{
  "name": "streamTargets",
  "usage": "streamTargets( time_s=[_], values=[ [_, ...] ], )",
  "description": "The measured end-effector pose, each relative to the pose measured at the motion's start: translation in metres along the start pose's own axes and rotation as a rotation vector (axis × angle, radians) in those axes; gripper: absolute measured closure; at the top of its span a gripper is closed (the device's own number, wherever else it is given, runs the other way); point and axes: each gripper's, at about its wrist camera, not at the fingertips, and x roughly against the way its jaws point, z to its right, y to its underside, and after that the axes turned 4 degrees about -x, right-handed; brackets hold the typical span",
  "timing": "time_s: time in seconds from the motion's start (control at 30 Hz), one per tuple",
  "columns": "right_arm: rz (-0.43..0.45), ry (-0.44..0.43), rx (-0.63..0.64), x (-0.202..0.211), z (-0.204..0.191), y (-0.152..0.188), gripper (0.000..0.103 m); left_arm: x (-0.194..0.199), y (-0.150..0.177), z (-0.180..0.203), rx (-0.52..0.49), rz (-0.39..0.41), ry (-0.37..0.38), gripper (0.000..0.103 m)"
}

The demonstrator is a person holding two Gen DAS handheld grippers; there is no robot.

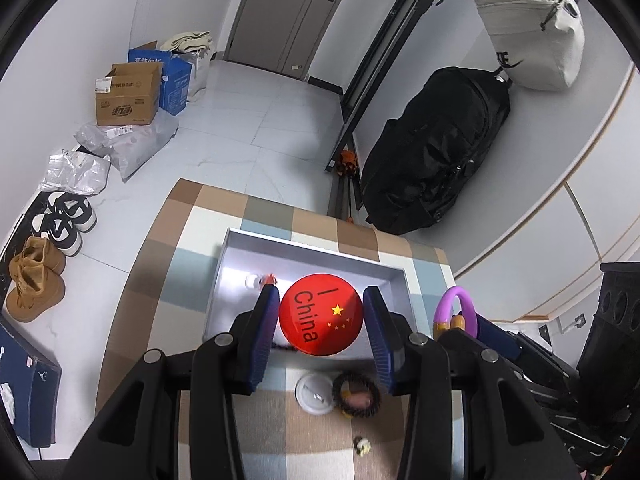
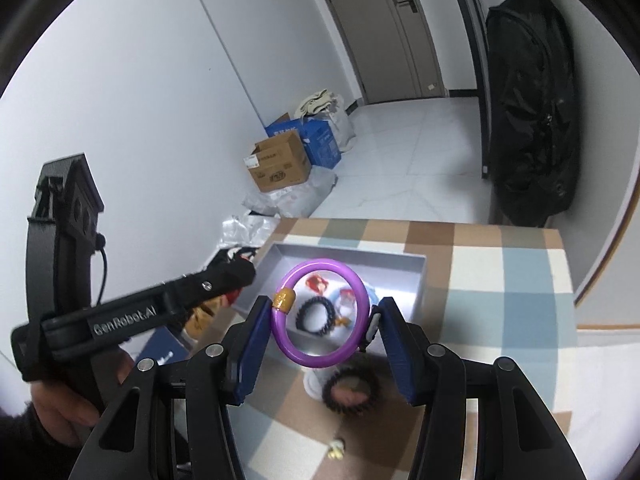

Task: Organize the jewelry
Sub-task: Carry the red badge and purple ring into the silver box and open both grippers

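two grippers in view, each pinching one item above the grey tray, which is the reference for everything below.

left gripper: blue pads pressed on both sides of a round red badge, printed "i china" with yellow stars. badge held face-up over the near half of the tray; whether it clears the tray floor, cannot tell.

right gripper: pads closed on a purple ring bracelet with a gold clasp at its upper left. bracelet stands upright between the pads, over the near edge of the tray. in the left wrist view the same bracelet shows to the right of the tray, outside its right wall.

inside the tray, seen through and around the bracelet: a dark beaded bracelet and small red-and-white pieces, too blurred to name. near the tray's far-left corner, a small clear-and-orange item.

in front of the tray, on the checked tablecloth: a white round disc, touching or just beside a dark scrunchie-like ring; nearer still, a small pale charm.

left of the tray in the right wrist view: the left gripper's black body marked "genrobot.ai", held by a person's hand.

beyond the tray: floor with cardboard boxes, shoes, black backpack.
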Motion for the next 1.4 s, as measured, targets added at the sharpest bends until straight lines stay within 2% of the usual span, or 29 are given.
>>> streamTargets(
  time_s=[0.17,0.33,0.7,0.8,1.0,1.17,1.2,1.23,1.3,1.4],
  values=[
    [-0.007,-0.016,-0.009,-0.014,0.002,-0.013,0.050,-0.013,-0.008,-0.003,0.008,-0.025,-0.008,0.066],
    [0.006,0.002,0.036,-0.024,0.002,-0.027,0.050,-0.025,-0.015,-0.002,-0.008,-0.051,-0.017,0.066],
    [-0.059,0.004,-0.045,-0.051,0.029,-0.034,0.050,-0.049,-0.018,-0.008,0.019,-0.119,-0.031,0.066],
    [-0.058,0.035,-0.022,-0.053,0.028,-0.036,0.050,-0.052,-0.019,-0.009,0.027,-0.127,-0.037,0.066],
    [-0.081,0.021,-0.033,-0.057,0.030,-0.035,0.050,-0.057,-0.019,-0.009,0.035,-0.138,-0.026,0.066],
    [-0.095,0.028,-0.079,-0.060,0.037,-0.035,0.045,-0.062,-0.021,-0.006,0.035,-0.175,0.003,0.065],
    [-0.091,0.024,-0.090,-0.059,0.040,-0.036,0.042,-0.061,-0.021,-0.004,0.027,-0.176,0.006,0.064],
    [-0.083,0.022,-0.101,-0.057,0.041,-0.037,0.034,-0.059,-0.021,-0.004,0.025,-0.170,0.008,0.062],
    [-0.053,0.021,-0.118,-0.050,0.045,-0.039,0.025,-0.057,-0.021,-0.006,0.029,-0.156,0.012,0.041],
    [-0.031,0.019,-0.134,-0.044,0.049,-0.040,0.022,-0.053,-0.021,-0.009,0.053,-0.142,0.023,0.039]
  ],
)
